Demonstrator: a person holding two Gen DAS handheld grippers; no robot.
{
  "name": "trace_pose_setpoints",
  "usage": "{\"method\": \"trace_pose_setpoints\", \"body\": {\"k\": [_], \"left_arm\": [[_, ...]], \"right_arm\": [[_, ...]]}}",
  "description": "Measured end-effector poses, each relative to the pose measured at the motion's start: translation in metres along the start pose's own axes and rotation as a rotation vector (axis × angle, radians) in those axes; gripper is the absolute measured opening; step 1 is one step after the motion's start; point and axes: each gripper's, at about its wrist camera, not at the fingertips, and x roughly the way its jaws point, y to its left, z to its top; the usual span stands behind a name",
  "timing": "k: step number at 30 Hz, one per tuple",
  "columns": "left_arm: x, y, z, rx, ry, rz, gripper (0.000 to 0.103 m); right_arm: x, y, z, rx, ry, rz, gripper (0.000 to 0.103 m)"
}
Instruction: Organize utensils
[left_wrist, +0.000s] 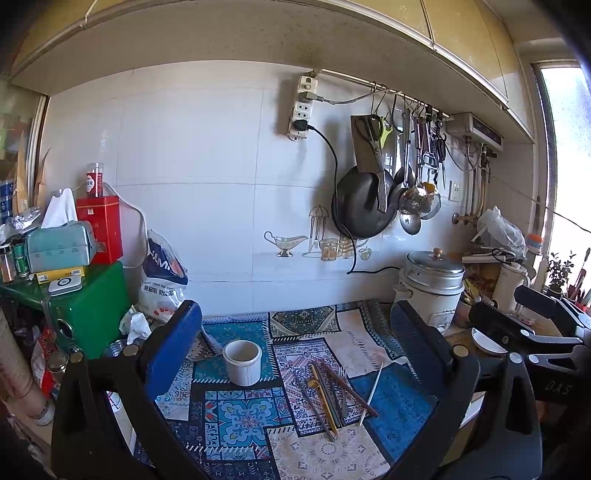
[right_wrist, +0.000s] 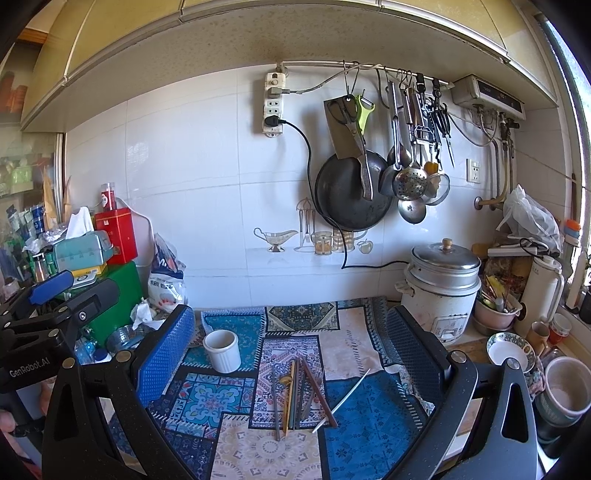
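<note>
I have both grippers raised above the patterned cloth (right_wrist: 369, 417) on the counter, and neither holds anything. The left gripper (left_wrist: 295, 354) has its fingers spread wide apart; the right gripper (right_wrist: 291, 354) is the same, jaws fully parted.

The utensils to sort are a loose bundle of chopsticks (right_wrist: 295, 395) lying flat on the cloth, roughly midway between my right fingers and a little ahead of the tips. They fan slightly, with one pale white stick (right_wrist: 341, 400) crossing off toward the right finger. The white cup (right_wrist: 221, 350) that I judge to be their holder stands upright just inside the left finger of each view, apart from the bundle.

As I read it, the step is the first pick, and the right gripper is best placed for it. I would come straight down over the middle of the bundle with the fingers straddling it across its width, so closing gathers the sticks instead of scattering them. The sticks lie flush on soft cloth, so I want the tips pressing lightly into the fabric before I close, or I may snag the cloth or leave the lowest sticks behind. The stray white stick probably needs its own pass. The left gripper could steady the cup at drop-in, since it looks light enough to tip.
</note>
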Motion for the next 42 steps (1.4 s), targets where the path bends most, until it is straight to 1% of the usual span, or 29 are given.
{"method": "trace_pose_setpoints", "body": {"k": [8,13,17,20,24,26,32,35,38,41,42], "left_arm": [[0.017,-0.004,-0.006,-0.001,0.030,0.003,0.103],[0.041,-0.007,-0.012,-0.004,0.078,0.008,0.103],[0.069,-0.009,-0.020,-0.017,0.134,0.007,0.103],[0.092,-0.012,-0.029,-0.014,0.183,0.018,0.103],[0.133,-0.018,-0.049,0.005,0.264,0.047,0.103],[0.152,-0.019,-0.059,0.000,0.308,0.054,0.103],[0.218,-0.019,-0.101,-0.015,0.477,0.073,0.102],[0.248,-0.020,-0.124,-0.007,0.565,0.079,0.101],[0.277,-0.017,-0.146,-0.023,0.651,0.087,0.101],[0.301,-0.015,-0.166,-0.035,0.732,0.091,0.101],[0.309,-0.014,-0.173,-0.032,0.758,0.100,0.101]], "right_arm": [[0.014,-0.010,-0.003,0.010,0.029,-0.005,0.103],[0.030,-0.021,-0.011,0.021,0.068,-0.023,0.103],[0.048,-0.035,-0.020,0.028,0.116,-0.060,0.103],[0.064,-0.046,-0.029,0.020,0.160,-0.112,0.103],[0.091,-0.062,-0.046,0.001,0.240,-0.169,0.103],[0.106,-0.068,-0.055,-0.001,0.289,-0.182,0.103],[0.157,-0.089,-0.089,-0.005,0.445,-0.208,0.103],[0.185,-0.097,-0.107,-0.008,0.527,-0.201,0.102],[0.212,-0.104,-0.124,-0.019,0.611,-0.178,0.100],[0.238,-0.107,-0.138,-0.024,0.684,-0.123,0.096],[0.246,-0.107,-0.142,-0.024,0.704,-0.100,0.092]]}}
